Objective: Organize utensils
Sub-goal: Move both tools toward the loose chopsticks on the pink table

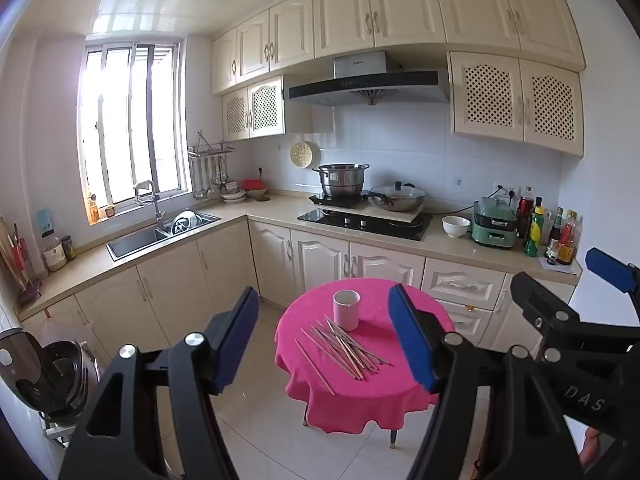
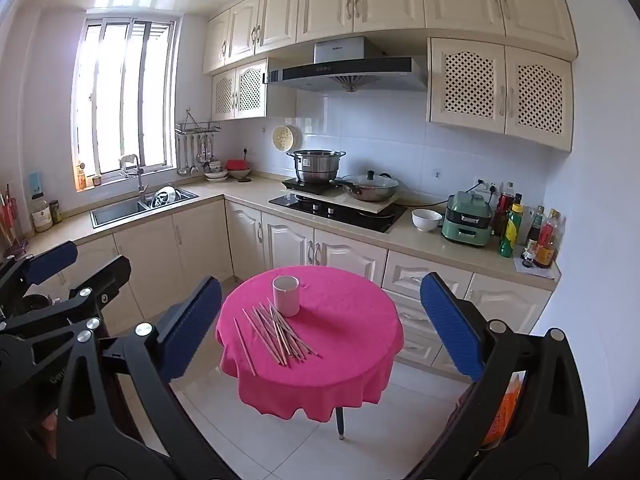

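Observation:
A loose pile of wooden chopsticks (image 1: 343, 347) lies on a small round table with a pink cloth (image 1: 384, 384). A white cup (image 1: 346, 309) stands upright just behind the pile. Both show in the right wrist view too: chopsticks (image 2: 280, 334), cup (image 2: 286, 295), table (image 2: 344, 356). My left gripper (image 1: 324, 340) is open and empty, held well back from the table and above it. My right gripper (image 2: 320, 324) is also open and empty, at a similar distance. Each gripper shows at the edge of the other's view.
An L-shaped counter runs behind the table, with a sink (image 1: 160, 236), a hob with pots (image 1: 364, 220), a white bowl (image 1: 455, 226), a green appliance (image 1: 493, 227) and bottles (image 1: 552, 236). An appliance (image 1: 48, 372) stands at the left. The floor is tiled.

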Action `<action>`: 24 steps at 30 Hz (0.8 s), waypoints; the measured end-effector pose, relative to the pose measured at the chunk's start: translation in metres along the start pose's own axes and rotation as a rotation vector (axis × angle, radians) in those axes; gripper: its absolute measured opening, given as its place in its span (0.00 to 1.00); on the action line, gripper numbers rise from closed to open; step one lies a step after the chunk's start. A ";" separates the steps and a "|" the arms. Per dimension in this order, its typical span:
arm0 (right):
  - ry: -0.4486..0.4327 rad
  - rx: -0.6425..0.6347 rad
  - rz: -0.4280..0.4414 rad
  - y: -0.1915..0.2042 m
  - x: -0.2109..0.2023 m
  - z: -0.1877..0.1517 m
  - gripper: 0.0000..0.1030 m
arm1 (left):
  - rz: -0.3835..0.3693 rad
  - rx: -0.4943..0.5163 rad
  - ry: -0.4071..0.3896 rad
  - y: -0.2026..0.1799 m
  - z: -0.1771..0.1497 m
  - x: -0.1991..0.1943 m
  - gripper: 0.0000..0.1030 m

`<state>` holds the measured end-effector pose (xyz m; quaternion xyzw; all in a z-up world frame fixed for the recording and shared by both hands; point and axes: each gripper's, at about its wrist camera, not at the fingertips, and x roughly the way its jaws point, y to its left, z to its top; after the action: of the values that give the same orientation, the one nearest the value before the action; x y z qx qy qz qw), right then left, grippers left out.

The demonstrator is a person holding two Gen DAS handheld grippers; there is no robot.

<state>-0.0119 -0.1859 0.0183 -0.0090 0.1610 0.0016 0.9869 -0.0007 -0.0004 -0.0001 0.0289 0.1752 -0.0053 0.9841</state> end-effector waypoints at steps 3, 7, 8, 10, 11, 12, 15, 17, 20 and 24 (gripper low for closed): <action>0.015 -0.006 -0.003 0.001 0.002 0.000 0.94 | 0.000 0.000 0.001 -0.001 -0.001 -0.001 0.64; 0.012 -0.005 -0.004 0.002 0.004 0.000 0.94 | -0.002 -0.003 0.010 0.006 -0.004 0.006 0.64; 0.010 -0.005 -0.003 0.007 0.008 -0.008 0.94 | -0.003 -0.004 0.011 0.007 -0.004 0.006 0.64; 0.009 -0.006 -0.004 0.009 0.010 -0.010 0.94 | 0.000 -0.003 0.009 0.006 -0.008 0.010 0.65; 0.009 -0.006 -0.003 0.011 0.011 -0.011 0.94 | 0.002 -0.003 0.009 0.007 -0.012 0.013 0.65; 0.007 -0.007 -0.004 0.012 0.012 -0.012 0.94 | 0.002 -0.003 0.009 0.008 -0.014 0.014 0.65; 0.012 0.002 0.000 0.011 0.014 -0.018 0.94 | 0.007 0.002 0.011 0.011 -0.009 0.014 0.65; 0.015 0.005 0.003 0.007 0.012 -0.015 0.94 | 0.007 0.003 0.011 0.011 -0.010 0.014 0.65; 0.014 0.007 0.004 0.008 0.015 -0.015 0.94 | 0.009 0.004 0.011 0.010 -0.012 0.015 0.65; 0.017 0.013 0.008 0.008 0.023 -0.019 0.94 | 0.014 0.010 0.014 0.010 -0.015 0.018 0.65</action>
<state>0.0036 -0.1780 -0.0073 -0.0019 0.1695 0.0043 0.9855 0.0108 0.0102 -0.0199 0.0350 0.1816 0.0009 0.9827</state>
